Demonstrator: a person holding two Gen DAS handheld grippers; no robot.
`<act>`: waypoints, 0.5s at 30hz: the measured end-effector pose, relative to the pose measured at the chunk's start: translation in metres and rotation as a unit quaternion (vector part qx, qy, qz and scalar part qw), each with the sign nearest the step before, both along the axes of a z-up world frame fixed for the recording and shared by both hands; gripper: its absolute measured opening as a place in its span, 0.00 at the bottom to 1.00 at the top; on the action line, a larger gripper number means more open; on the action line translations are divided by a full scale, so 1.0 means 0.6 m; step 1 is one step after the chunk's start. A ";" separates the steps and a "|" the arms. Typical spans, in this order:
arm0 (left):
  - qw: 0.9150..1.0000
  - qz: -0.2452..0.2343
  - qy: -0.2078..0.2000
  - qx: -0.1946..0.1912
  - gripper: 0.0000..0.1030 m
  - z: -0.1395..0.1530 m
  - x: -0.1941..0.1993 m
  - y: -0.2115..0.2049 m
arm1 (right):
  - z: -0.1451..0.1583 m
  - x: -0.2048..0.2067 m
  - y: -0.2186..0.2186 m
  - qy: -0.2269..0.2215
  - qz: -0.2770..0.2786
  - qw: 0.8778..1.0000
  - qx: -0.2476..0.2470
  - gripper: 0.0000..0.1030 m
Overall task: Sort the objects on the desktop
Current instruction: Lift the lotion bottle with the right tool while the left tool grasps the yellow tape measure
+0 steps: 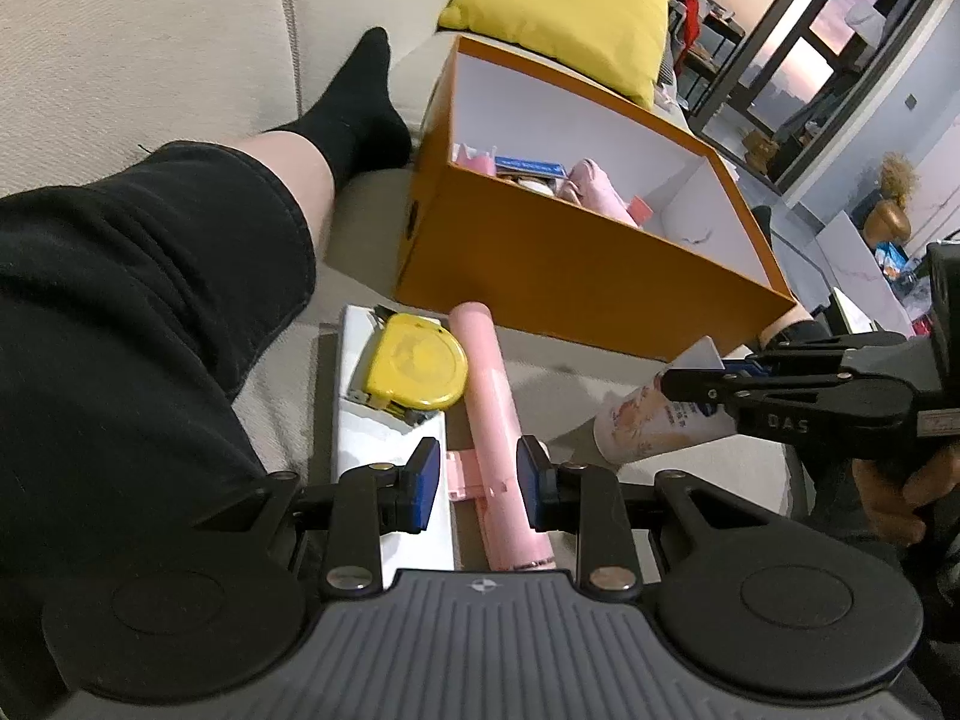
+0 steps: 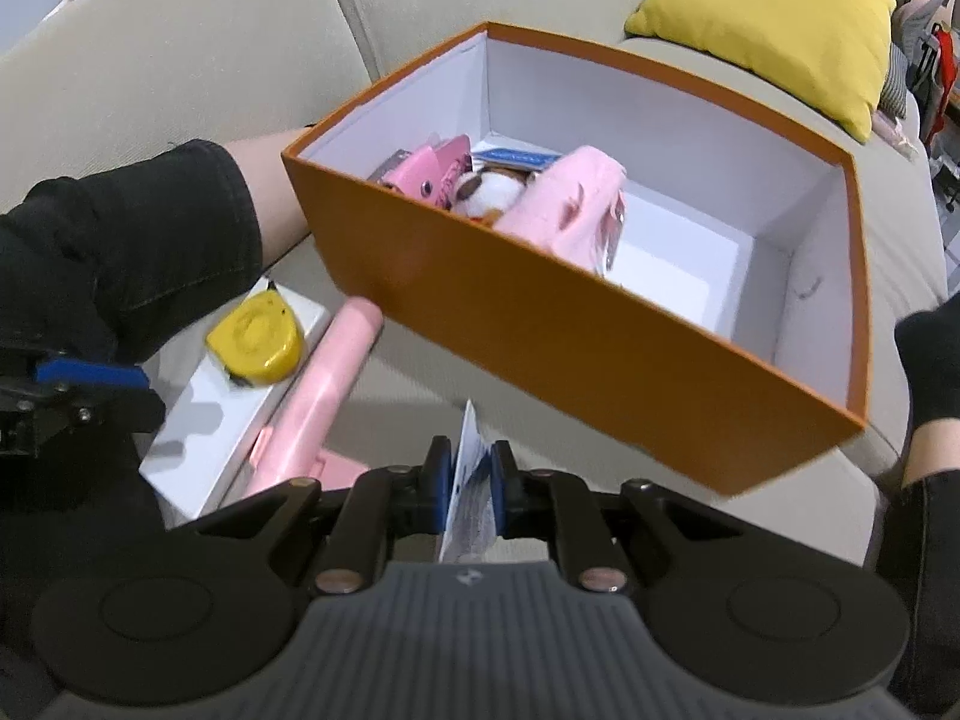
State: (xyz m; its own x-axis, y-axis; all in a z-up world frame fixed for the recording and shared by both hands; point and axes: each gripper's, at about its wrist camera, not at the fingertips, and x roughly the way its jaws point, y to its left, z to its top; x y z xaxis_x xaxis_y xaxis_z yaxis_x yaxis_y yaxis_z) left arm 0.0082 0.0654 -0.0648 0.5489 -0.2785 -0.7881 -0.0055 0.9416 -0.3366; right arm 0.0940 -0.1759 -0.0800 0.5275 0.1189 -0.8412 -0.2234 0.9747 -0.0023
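Orange box (image 2: 540,324) sits open on the sofa (image 2: 180,60), centre of the right wrist view, holding pink soft items (image 2: 558,204), a small brown-and-white plush (image 2: 486,192) and a blue-labelled packet (image 2: 516,157) bunched at its left end; the right half is bare. Right gripper (image 2: 469,483) pinches a tube (image 1: 654,414) by its flat end. Left gripper (image 1: 477,474) hangs unclenched astride a pink stick (image 1: 498,420), beside a yellow tape measure (image 1: 414,369) on a white tray (image 1: 360,462).

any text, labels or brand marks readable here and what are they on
"DAS" – raised letters on the black finger arm of the right tool, seen from the left wrist.
Tube held in the right tool: printed lines, too small and blurred to read.
Blue card in the orange box: white lettering, unreadable.
Yellow tape measure: no legible marking.
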 end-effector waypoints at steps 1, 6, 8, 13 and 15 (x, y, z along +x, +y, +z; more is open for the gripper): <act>1.000 0.003 0.000 0.000 0.30 0.000 0.002 0.003 | -0.002 0.000 0.003 -0.003 0.004 1.000 -0.001 0.14; 1.000 0.015 0.004 0.010 0.30 -0.007 0.013 0.017 | -0.003 -0.011 0.002 -0.016 0.006 1.000 0.002 0.14; 1.000 0.020 0.008 0.011 0.30 -0.011 0.019 0.023 | -0.005 -0.014 -0.006 -0.019 -0.002 1.000 0.011 0.14; 1.000 0.021 0.007 0.007 0.30 -0.014 0.027 0.028 | -0.009 -0.024 -0.020 -0.028 -0.017 0.999 0.037 0.16; 1.000 0.020 0.009 0.006 0.30 -0.017 0.032 0.029 | -0.011 -0.027 -0.022 -0.032 -0.019 0.998 0.043 0.16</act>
